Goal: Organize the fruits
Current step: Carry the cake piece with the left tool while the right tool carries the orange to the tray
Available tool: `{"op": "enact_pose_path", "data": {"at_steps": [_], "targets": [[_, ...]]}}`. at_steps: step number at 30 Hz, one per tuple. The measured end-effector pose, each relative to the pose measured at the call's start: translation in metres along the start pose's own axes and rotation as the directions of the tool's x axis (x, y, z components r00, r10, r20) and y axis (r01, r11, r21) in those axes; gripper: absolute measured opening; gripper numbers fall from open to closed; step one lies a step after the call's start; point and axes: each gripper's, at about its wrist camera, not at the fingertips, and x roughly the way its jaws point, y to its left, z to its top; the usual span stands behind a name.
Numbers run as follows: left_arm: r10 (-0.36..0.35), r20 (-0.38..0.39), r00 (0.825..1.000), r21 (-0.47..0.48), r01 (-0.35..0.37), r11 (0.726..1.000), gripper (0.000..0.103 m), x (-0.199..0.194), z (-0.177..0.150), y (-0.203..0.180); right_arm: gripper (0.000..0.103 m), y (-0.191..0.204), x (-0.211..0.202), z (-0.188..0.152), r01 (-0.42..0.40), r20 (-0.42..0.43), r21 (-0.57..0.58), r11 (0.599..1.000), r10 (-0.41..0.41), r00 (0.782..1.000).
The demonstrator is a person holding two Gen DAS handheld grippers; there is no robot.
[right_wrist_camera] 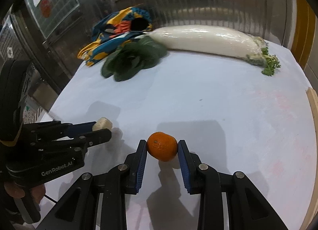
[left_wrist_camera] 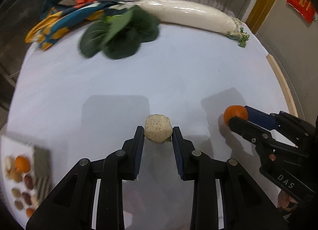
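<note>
A small orange [right_wrist_camera: 162, 149] sits between the blue pads of my right gripper [right_wrist_camera: 162, 146], which is shut on it just above the white table [right_wrist_camera: 218, 100]. In the left wrist view the same orange [left_wrist_camera: 235, 113] shows at the right, held by the right gripper [left_wrist_camera: 238, 115]. A beige speckled chunk [left_wrist_camera: 158, 130] rests against the table with my left gripper [left_wrist_camera: 158, 133] shut on it, both pads touching its sides. From the right wrist view the chunk [right_wrist_camera: 103, 123] pokes out of the left gripper [right_wrist_camera: 101, 128] at the left.
A long white radish [left_wrist_camera: 190, 14], a dark leafy green [left_wrist_camera: 121, 33] and a colourful cloth [left_wrist_camera: 79, 7] lie along the far edge. A blurred tray [left_wrist_camera: 39, 156] with an orange and several small fruits sits at the near left. A wooden strip [left_wrist_camera: 282, 82] borders the right edge.
</note>
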Motion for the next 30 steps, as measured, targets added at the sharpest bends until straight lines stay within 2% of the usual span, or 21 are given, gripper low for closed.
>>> {"op": "enact_pose_path", "data": {"at_steps": [5,14,22,30], "targets": [[0.061,0.009,0.998,-0.003,-0.061,0.998,0.028,-0.022,-0.024,0.015,0.031,0.032,-0.003,-0.012,-0.036,-0.023,-0.036,0.999,0.035,0.999],[0.126,0.021,0.992,-0.086,-0.124,0.989,0.028,-0.061,-0.063,0.062,0.031,0.099,-0.015,-0.018,-0.087,-0.021,-0.149,0.985,0.085,0.996],[0.187,0.058,0.981,-0.163,-0.175,0.971,0.028,-0.094,-0.089,0.104,0.031,0.155,-0.014,-0.021,-0.130,-0.033,-0.226,0.965,0.125,0.992],[0.231,0.058,0.971,-0.224,-0.213,0.951,0.028,-0.111,-0.113,0.147,0.031,0.212,-0.006,-0.022,-0.176,-0.052,-0.307,0.935,0.169,0.984]]}}
